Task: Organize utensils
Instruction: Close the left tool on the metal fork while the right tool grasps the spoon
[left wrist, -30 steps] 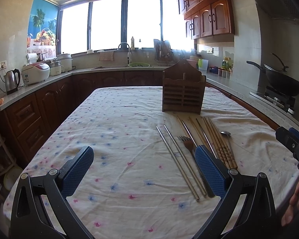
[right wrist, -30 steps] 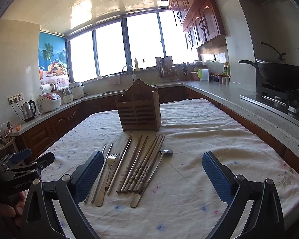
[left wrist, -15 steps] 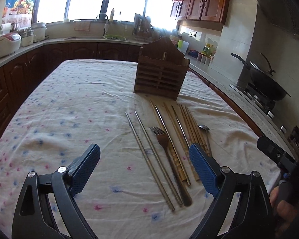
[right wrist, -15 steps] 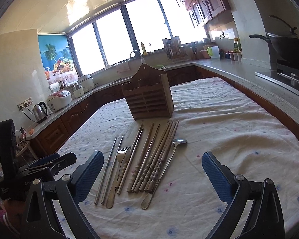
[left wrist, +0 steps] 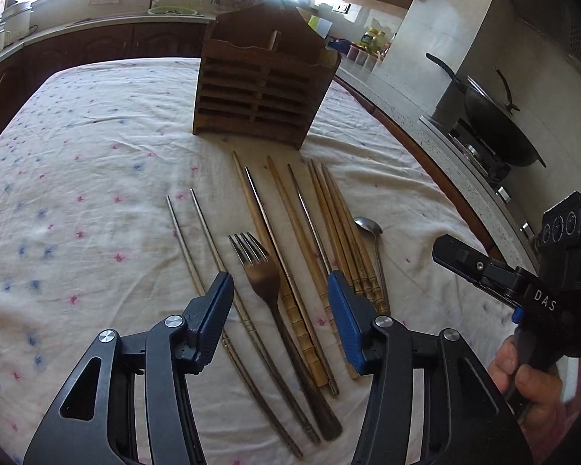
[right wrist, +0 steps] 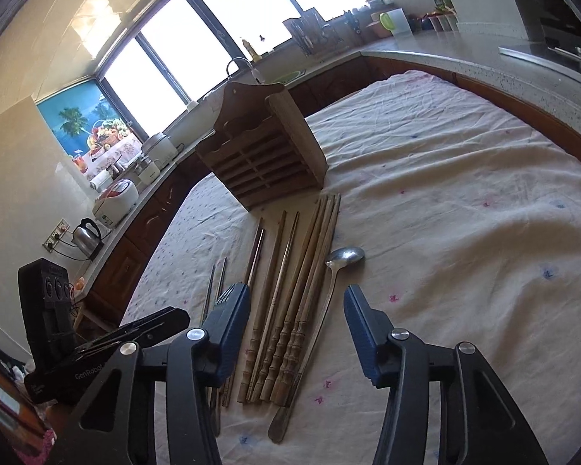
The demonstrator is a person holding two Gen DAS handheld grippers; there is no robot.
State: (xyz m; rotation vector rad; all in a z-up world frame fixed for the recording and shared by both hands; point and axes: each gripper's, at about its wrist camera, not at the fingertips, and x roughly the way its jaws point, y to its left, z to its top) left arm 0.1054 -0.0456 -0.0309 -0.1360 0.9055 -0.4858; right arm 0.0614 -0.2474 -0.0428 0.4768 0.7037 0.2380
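A row of utensils lies on the cloth-covered table (left wrist: 77,162) in front of a wooden utensil holder (left wrist: 261,93). From the left lie two metal chopsticks (left wrist: 197,240), a fork (left wrist: 261,271), several wooden and metal chopsticks (left wrist: 329,224), then a spoon (left wrist: 370,228). My left gripper (left wrist: 281,290) is open, low over the fork's neck and the chopsticks beside it. My right gripper (right wrist: 296,302) is open, low over the carved ends of the wooden chopsticks (right wrist: 286,341) and the spoon's handle (right wrist: 321,310). The holder (right wrist: 263,155) stands beyond.
A stove with a black wok (left wrist: 492,124) stands on the counter to the right. A kettle (right wrist: 85,236) and rice cookers (right wrist: 116,201) stand on the left counter. The other hand-held gripper shows at each view's edge (left wrist: 523,283).
Both grippers have dropped and tilted down toward the utensils and narrowed their opening. The left one moved over the fork, the right one over the wooden chopsticks and spoon.
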